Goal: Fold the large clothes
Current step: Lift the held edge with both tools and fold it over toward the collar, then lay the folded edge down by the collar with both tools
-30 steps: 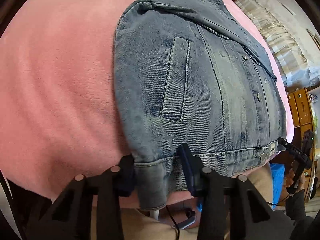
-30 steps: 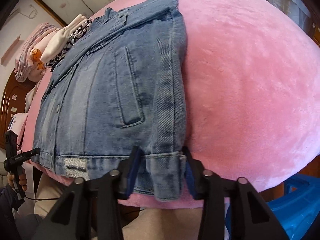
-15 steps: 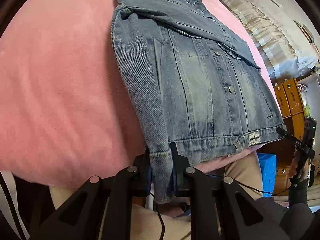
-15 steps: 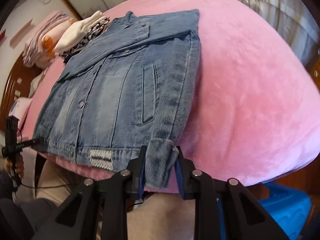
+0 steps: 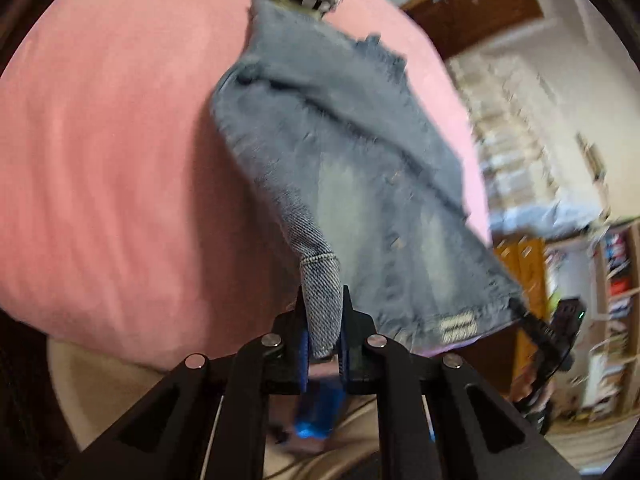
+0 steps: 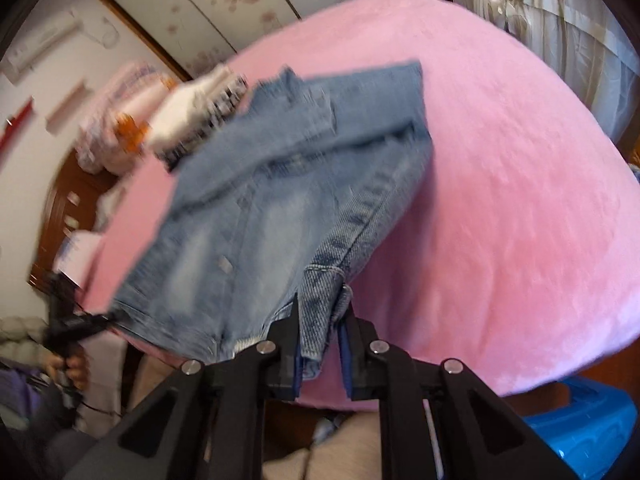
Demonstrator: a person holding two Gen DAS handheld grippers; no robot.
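The left gripper [image 5: 323,326] is pinching a folded corner of the hem of a blue denim jacket [image 5: 360,184], its black fingers pressed against the cloth from both sides. The right gripper [image 6: 320,340] is pinching the opposite hem corner [image 6: 316,312] in the same way, with denim bunched between its fingers. Between the two, the jacket's lower edge is lifted off a pink plush bed cover [image 5: 112,160], while its collar end lies further away on the bed. The button front faces up, with a pale washed stripe down the middle and a frayed patch near the hem. Both views are blurred by motion. Just beyond the collar sits a stack of folded clothes [image 6: 200,116], white over a black-and-white pattern. In the right wrist view, a blue plastic bin [image 6: 580,420] stands beside the bed at lower right, and curtains [image 6: 560,20] hang behind the bed.
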